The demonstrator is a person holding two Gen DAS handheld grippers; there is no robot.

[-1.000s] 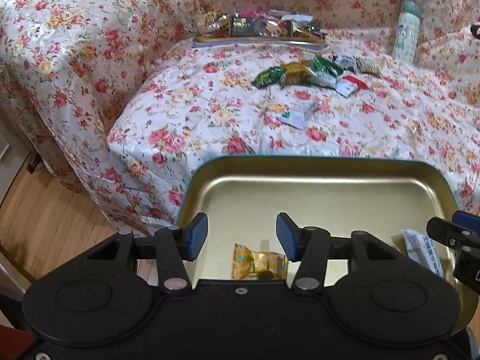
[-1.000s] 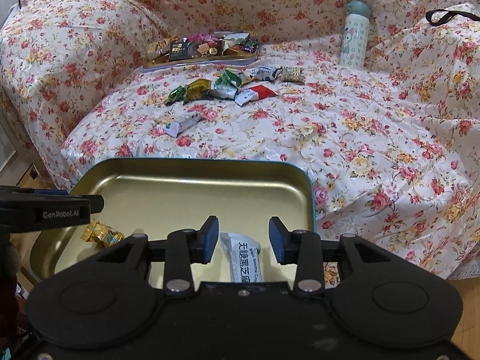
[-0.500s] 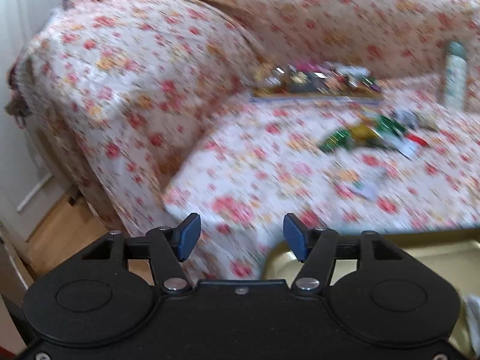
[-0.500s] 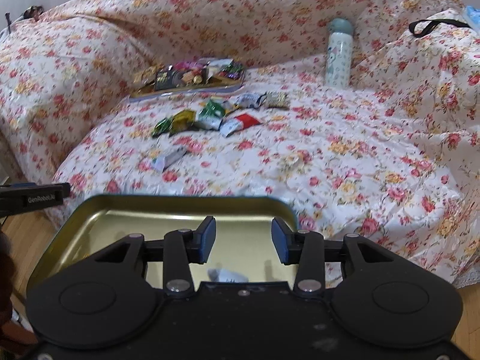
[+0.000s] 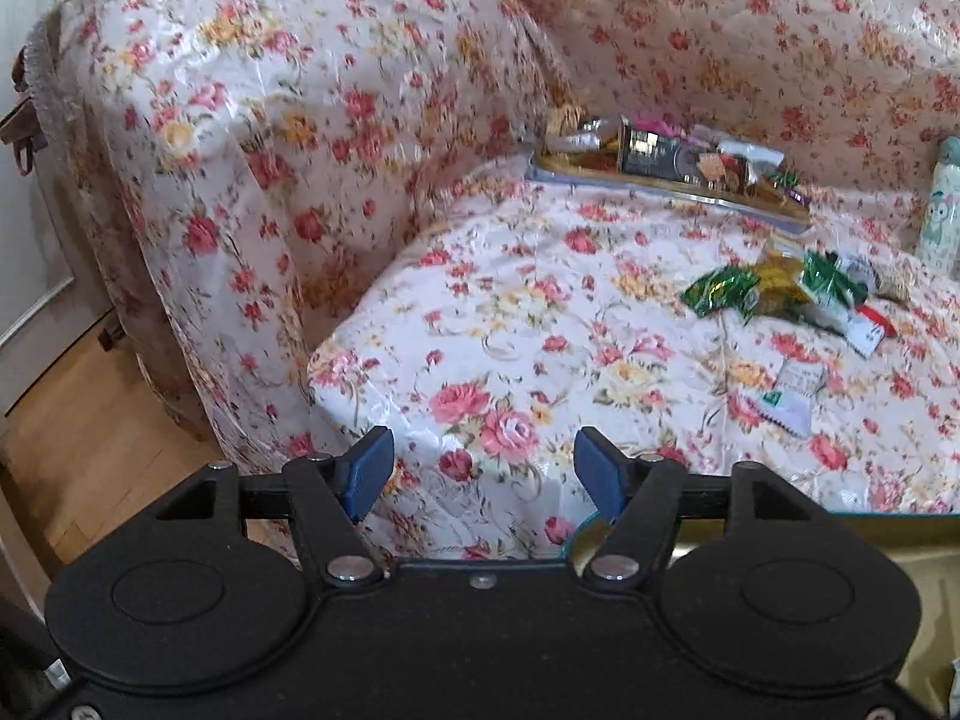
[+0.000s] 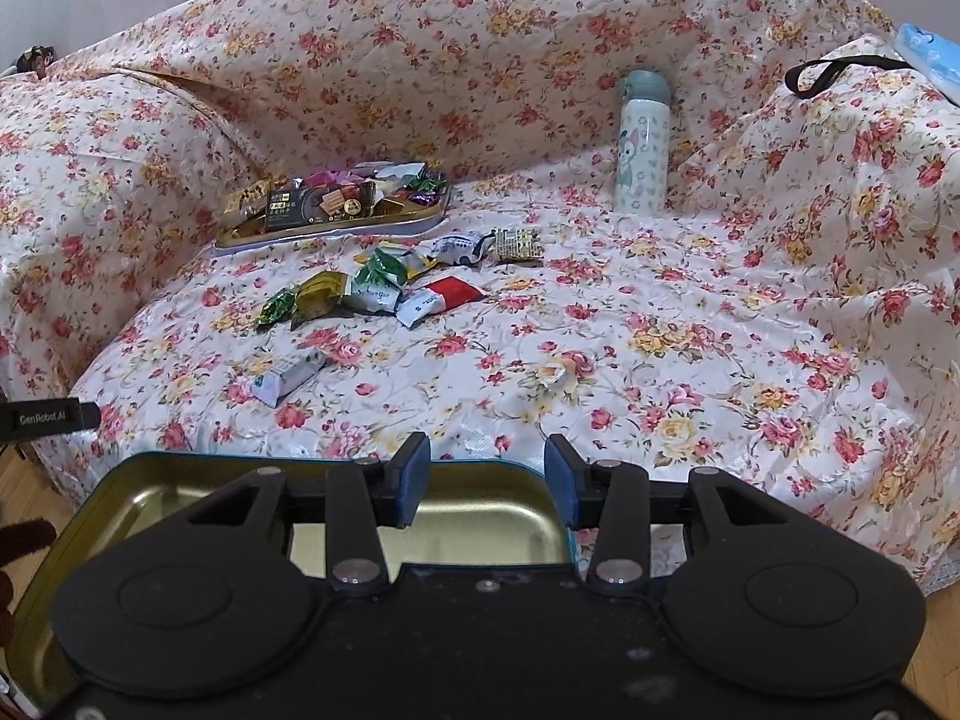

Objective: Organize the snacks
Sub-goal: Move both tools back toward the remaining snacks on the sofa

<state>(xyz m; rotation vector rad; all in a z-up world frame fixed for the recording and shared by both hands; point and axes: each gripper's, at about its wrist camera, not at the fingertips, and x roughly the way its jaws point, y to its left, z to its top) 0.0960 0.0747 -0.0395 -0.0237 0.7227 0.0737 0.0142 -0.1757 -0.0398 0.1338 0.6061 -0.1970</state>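
Note:
Several wrapped snacks (image 6: 372, 294) lie loose on the flowered sofa seat; they also show in the left wrist view (image 5: 786, 294). One white packet (image 6: 288, 375) lies apart, nearer the front edge, and shows in the left wrist view too (image 5: 789, 396). A tray full of snacks (image 6: 336, 210) stands at the back left of the seat. A gold tin tray (image 6: 174, 486) sits just below my right gripper (image 6: 483, 480), which is open and empty. My left gripper (image 5: 483, 471) is open and empty, left of that tray's corner (image 5: 888, 534).
A pale patterned bottle (image 6: 642, 144) stands upright at the back of the seat. The sofa's armrest (image 5: 252, 138) rises on the left. Wooden floor (image 5: 78, 450) lies below. A black strap (image 6: 834, 72) and a blue pack (image 6: 930, 57) rest on the right armrest.
Both grippers have lifted up and back from the gold tray, leaving the snacks in it. The left gripper has swung left toward the armrest.

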